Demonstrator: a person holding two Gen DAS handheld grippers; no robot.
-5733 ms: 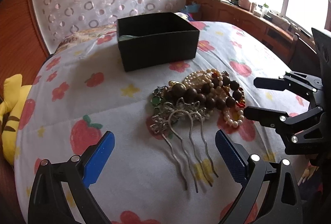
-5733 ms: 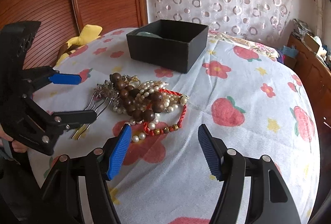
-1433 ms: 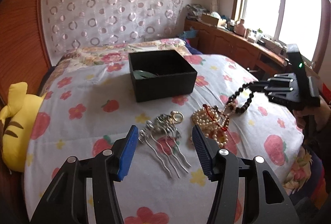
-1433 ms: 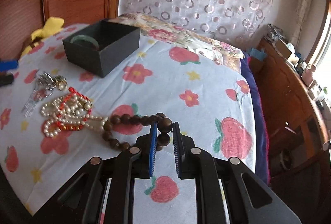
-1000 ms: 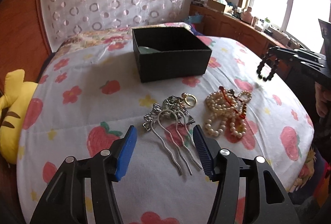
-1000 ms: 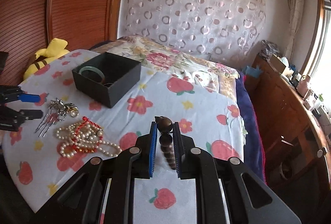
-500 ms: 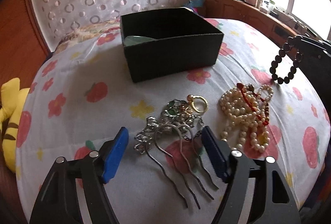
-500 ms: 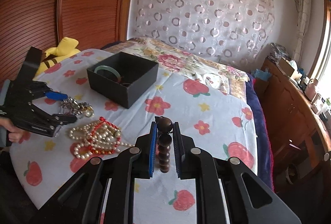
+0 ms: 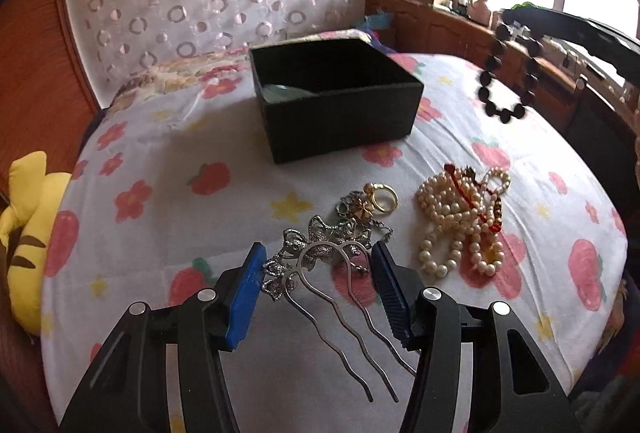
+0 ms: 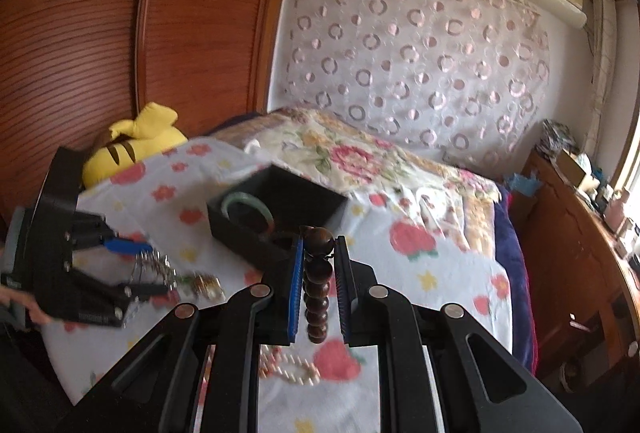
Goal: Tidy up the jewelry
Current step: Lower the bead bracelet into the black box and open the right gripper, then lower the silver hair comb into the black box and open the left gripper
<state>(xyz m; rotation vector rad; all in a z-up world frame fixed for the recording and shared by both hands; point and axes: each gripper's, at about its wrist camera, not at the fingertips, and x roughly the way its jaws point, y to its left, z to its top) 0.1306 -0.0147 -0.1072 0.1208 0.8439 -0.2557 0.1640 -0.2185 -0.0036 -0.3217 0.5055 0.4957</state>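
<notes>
Right gripper [image 10: 318, 261] pinches bead bracelet [image 10: 317, 297]; left gripper [image 9: 318, 265] gapes above floral bedspread [image 9: 160, 169].

Wooden bead bracelet [image 10: 317, 285]: pulled out of the jewelry pile, now off the bed and dangling in the air near the black box [image 9: 336, 105].
Right claw [image 10: 318, 253]: was spread wide, now clamped on the bracelet's top bead.
Left claw [image 9: 318, 269]: has moved in, its fingers now straddling the silver hair comb [image 9: 332, 273].
</notes>
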